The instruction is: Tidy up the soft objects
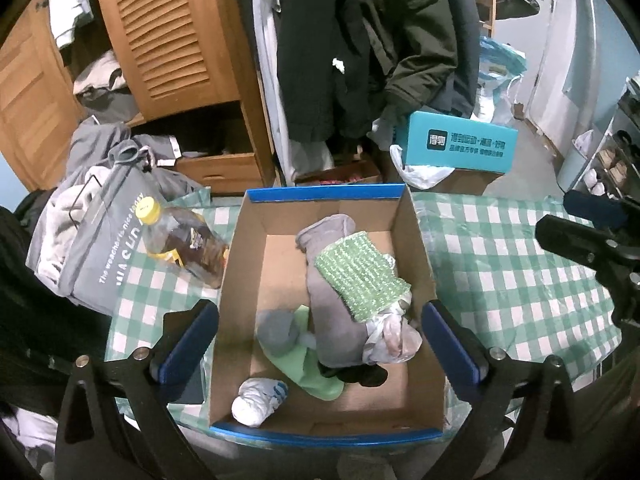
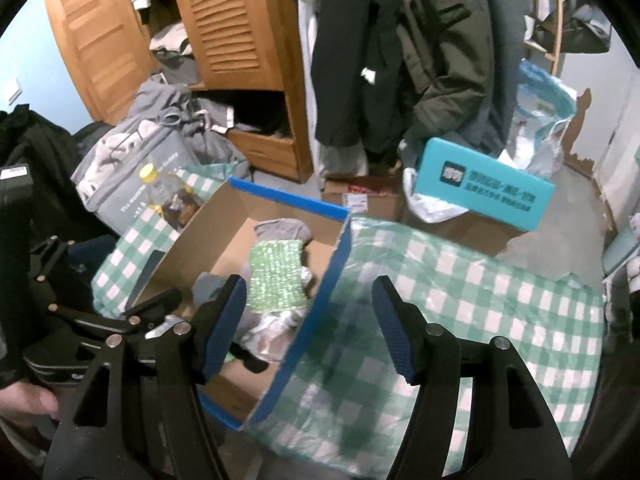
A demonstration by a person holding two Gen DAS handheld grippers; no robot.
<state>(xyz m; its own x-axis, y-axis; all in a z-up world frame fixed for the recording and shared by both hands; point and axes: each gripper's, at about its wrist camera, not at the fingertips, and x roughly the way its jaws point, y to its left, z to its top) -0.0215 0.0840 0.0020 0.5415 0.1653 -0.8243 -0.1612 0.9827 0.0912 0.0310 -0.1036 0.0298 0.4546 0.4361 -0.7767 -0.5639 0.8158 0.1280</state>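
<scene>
A cardboard box with blue rims sits on the green checked tablecloth. In it lie a green knitted cloth on a grey sock, a smaller grey piece, a light green cloth, a crumpled plastic bag, a dark item and a white balled sock. My left gripper is open and empty, its jaws straddling the box. My right gripper is open and empty above the box's right wall; the green cloth also shows in the right wrist view.
A yellow-capped bottle lies left of the box beside a grey bag. Beyond the table stand a wooden wardrobe, hanging coats and a teal box on the floor.
</scene>
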